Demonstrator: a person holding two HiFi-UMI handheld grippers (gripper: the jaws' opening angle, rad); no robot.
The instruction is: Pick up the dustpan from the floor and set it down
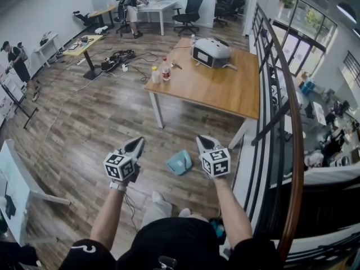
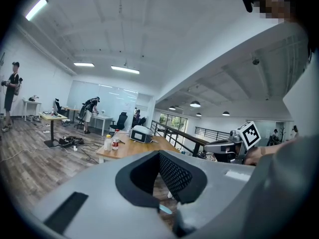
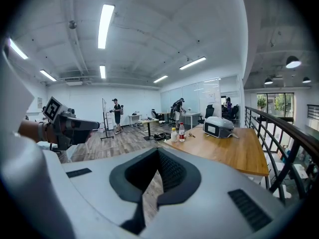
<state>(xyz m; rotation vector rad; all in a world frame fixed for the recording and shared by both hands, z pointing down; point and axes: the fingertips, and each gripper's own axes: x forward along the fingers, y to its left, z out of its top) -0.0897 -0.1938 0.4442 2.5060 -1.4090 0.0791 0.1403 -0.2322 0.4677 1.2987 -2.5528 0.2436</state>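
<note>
— Well, where is the dustpan (image 1: 179, 162)?
— On the floor (image 1: 101, 128), just off the near edge of the wooden table (image 1: 225, 89), untouched.
— Jaws?
— Left gripper (image 1: 138, 143): jaws together, nothing held. Right gripper (image 1: 202, 140): likewise closed and empty.

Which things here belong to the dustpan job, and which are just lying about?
Belongs to the job:
dustpan, on the floor
left hand-held gripper, empty
right hand-held gripper, empty

Just lying about:
wooden table
white appliance on the table
bottles at the table's edge
cables on the floor
office chair
</note>
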